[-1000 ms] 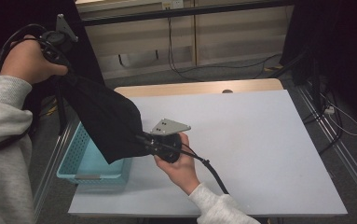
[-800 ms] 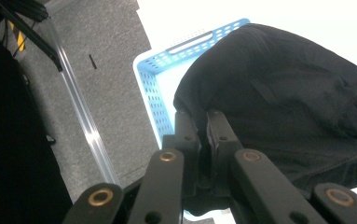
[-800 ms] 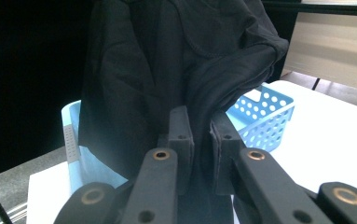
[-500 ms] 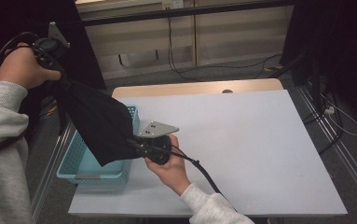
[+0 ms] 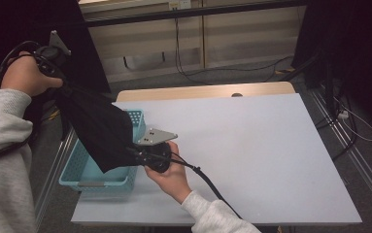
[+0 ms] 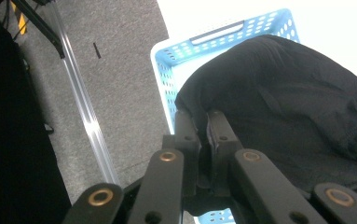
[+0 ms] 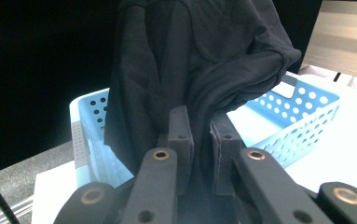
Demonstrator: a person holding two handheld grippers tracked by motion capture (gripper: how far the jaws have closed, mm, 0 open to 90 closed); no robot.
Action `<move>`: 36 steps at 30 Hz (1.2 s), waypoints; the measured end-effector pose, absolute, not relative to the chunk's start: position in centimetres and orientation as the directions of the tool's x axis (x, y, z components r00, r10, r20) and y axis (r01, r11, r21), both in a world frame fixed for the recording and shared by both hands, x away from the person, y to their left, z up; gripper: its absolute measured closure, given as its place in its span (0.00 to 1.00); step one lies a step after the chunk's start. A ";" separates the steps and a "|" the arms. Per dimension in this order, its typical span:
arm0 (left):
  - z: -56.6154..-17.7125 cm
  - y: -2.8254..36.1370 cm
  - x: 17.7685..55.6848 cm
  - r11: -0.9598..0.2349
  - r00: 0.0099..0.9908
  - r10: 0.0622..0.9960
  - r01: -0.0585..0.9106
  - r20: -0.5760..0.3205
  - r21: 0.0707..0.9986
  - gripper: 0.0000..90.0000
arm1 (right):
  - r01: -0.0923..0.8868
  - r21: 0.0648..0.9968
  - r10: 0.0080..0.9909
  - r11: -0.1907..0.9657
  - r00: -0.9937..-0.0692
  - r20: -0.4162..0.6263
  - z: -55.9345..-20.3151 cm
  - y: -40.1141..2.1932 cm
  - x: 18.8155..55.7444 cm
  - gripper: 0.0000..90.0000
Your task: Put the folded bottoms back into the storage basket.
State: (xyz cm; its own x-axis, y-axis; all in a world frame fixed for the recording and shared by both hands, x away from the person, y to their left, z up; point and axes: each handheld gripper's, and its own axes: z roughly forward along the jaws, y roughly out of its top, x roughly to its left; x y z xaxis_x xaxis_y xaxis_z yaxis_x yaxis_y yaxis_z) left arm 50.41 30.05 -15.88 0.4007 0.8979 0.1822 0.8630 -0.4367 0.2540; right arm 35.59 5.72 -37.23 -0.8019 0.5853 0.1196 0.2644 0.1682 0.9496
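Table (image 5: 251, 145): white top, bare apart from the basket at its near-left corner.

Basket (image 5: 84, 177): light blue, perforated, sits at the table's left edge, partly covered by the cloth. Looks empty inside from the right gripper view (image 7: 278, 116).

Cloth (image 5: 98, 131): black garment, stretched like a hammock between the two grippers, hanging over the basket. High end far-left, low end near the basket's right rim. Slack middle sags toward the basket but I can't tell whether it touches the bottom.

Left gripper (image 5: 52, 56): raised off the table's far-left, jaws clamped on a cloth edge, confirmed in its own view (image 6: 203, 140).

Right gripper (image 5: 142, 155): low, just beside the basket's right wall, jaws clamped on a bunched fold (image 7: 199, 144).

Judgement: this is a lower-into-basket step, not yet done.

Risks:
- Cloth is wider than the basket; drop it as is and part drapes over the rim or onto the floor on the left.
- Right grip is on a thin fold; a tug from the left could pull it out.
- Right gripper dragging against the wall could shove the light basket off the table edge.
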 end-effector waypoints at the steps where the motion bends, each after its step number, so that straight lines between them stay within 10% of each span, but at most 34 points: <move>1: -15.9 30.1 50.5 -0.434 0.398 0.899 0.864 0.181 0.255 0.95 | 0.267 0.949 0.583 0.168 -0.803 0.122 -37.3 5.9 35.6 0.90; 24: -18.5 32.4 52.8 -0.415 0.377 0.910 0.838 0.174 0.353 0.93 | 0.271 0.942 0.539 0.196 -0.833 0.128 -38.5 9.7 35.6 0.81; 26: -19.7 32.7 53.5 -0.414 0.365 0.910 0.806 0.194 0.424 0.71 | 0.276 0.927 0.542 0.255 -0.835 0.099 -38.7 10.4 35.6 0.54; 28: -20.7 32.9 53.8 -0.437 0.392 0.900 0.792 0.193 0.426 0.51 | 0.233 0.932 0.531 0.277 -0.846 0.054 -38.5 9.9 35.5 0.55; 36: -23.2 32.3 53.0 -0.447 0.420 0.893 0.785 0.162 0.429 0.37 | 0.227 0.937 0.590 0.267 -0.807 0.027 -37.3 5.0 36.1 0.41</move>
